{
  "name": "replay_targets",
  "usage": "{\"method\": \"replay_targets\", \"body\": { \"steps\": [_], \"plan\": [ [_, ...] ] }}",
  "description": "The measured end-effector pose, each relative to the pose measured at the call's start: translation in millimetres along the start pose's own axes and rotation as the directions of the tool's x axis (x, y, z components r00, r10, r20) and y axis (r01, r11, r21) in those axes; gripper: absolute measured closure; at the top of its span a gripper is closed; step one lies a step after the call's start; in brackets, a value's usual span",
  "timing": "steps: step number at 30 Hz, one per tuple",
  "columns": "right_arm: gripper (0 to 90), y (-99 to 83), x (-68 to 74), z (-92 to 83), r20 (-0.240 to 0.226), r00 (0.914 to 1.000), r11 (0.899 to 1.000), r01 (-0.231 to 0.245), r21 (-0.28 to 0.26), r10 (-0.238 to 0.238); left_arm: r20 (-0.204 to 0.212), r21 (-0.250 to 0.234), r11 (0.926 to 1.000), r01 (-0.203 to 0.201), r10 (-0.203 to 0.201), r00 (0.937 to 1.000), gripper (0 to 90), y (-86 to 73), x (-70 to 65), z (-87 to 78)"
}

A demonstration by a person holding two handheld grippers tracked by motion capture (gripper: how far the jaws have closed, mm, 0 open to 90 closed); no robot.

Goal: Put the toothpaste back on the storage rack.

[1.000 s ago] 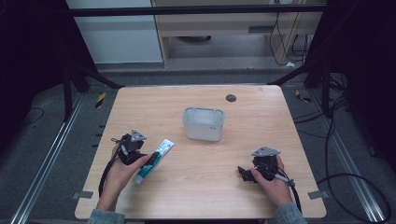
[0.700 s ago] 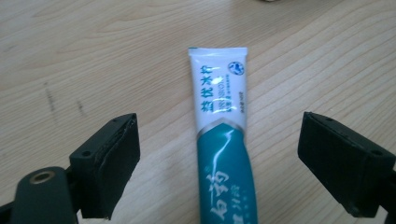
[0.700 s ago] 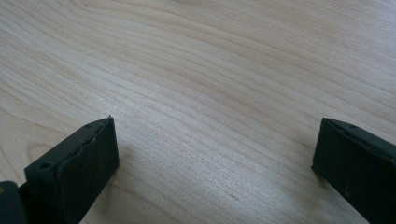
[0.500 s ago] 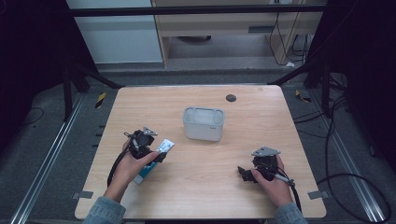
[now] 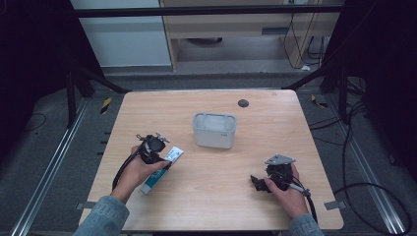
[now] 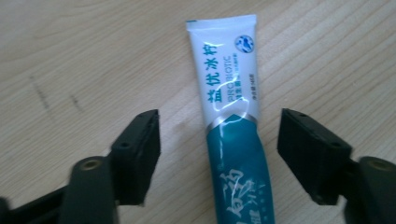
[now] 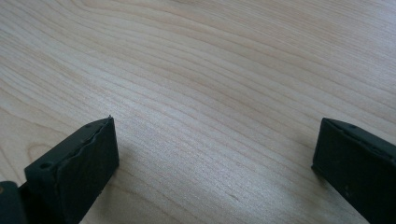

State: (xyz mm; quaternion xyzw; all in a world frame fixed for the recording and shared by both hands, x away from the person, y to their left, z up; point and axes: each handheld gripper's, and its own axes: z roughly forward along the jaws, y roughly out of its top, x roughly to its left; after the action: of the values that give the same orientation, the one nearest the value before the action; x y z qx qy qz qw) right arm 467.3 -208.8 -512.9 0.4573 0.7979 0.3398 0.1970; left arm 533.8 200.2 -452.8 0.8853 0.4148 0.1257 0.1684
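Moved since a second ago: left tool (image 5: 158, 145), from the table's (image 5: 255, 211) left edge inward and forward, now over the tube (image 5: 162, 169). Unchanged on the right: right tool (image 5: 269, 179) in the same spot near the front right, held low over bare wood.

Left tool: jaws wide apart, one on each side of the tube, touching neither side of it, gripping nothing. Seen in the left gripper view straddling the tube (image 6: 233, 116) about where white meets teal.

Tube: flat on the wood at the left of the table, angled, flat crimped end pointing toward the bin (image 5: 214, 130), other end toward the front edge. Upper half white with teal Chinese characters, the word PROBIOTIC in small print, and a small round blue emblem near the crimp. Lower half teal with white characters, split from the white by a silvery curved band. Glossy, slightly dented near the band. Cap end hidden below the frame in the left gripper view and by the hand (image 5: 142, 169) from above.

Right tool: jaws spread wide, nothing between them but wood grain (image 7: 210, 93).

Pale rectangular bin at the table's middle, well apart from the tube. Small dark disc (image 5: 243, 103) near the far edge.
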Motion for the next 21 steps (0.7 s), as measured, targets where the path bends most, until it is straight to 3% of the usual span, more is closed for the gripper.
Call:
{"method": "replay_targets", "body": {
  "steps": [4,21],
  "plan": [
    [0.5,0.0,-0.1,0.0,0.000,1.0000,1.000,0.002,0.001,-0.002,0.009,0.009,0.9999,0.009,-0.009,0.9999,42.8,3.2,-2.3,8.2],
    [0.5,0.0,-0.1,0.0,0.000,1.0000,1.000,0.002,0.001,-0.002,0.020,0.038,0.9992,0.009,-0.009,0.9997,53.9,5.9,-0.9,16.3]
  ]
}}
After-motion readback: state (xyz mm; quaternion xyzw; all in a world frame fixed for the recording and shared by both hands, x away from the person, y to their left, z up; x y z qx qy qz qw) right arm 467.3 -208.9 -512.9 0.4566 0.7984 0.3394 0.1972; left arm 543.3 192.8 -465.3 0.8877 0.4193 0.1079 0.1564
